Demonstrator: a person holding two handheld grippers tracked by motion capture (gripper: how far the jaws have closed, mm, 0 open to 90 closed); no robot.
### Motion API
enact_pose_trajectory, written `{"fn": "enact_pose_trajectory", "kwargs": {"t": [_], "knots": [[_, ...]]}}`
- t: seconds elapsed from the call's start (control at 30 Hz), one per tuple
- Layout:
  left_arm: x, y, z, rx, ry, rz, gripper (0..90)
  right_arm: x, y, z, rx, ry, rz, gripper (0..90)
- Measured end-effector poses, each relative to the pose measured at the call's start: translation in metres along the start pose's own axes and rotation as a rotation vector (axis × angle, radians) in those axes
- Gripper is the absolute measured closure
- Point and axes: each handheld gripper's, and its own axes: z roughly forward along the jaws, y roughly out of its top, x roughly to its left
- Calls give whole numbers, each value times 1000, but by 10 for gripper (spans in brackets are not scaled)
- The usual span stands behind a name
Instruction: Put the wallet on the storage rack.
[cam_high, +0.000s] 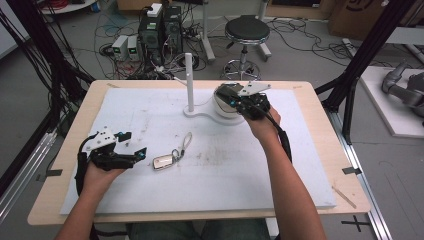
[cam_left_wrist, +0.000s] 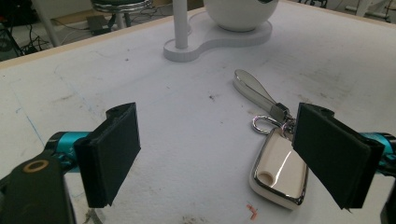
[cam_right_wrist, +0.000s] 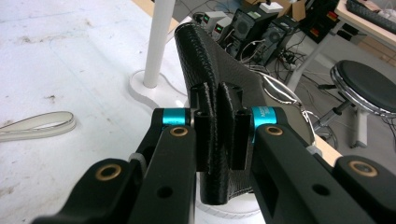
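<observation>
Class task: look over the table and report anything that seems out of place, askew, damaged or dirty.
Nothing is damaged or spilled. The white mat is scuffed, with dark smudges near its middle. The key fob lies flat beside the open left tongs, its strap trailing loose. The right tongs pinch a black leather piece over the white bowl.

Overhead forward-down view; two close tool cameras sharing the white stand (cam_high: 190, 95).
</observation>
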Motion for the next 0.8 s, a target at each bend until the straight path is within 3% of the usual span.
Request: {"fn": "enact_pose_trajectory", "kwargs": {"t": [0.53, 0.8], "knots": [[0, 0, 0, 0, -1, 0, 151, -1, -3, 8, 24, 8, 16, 852], [0, 0, 0, 0, 2, -2, 151, -2, -7, 23, 49, 9, 37, 850]]}}
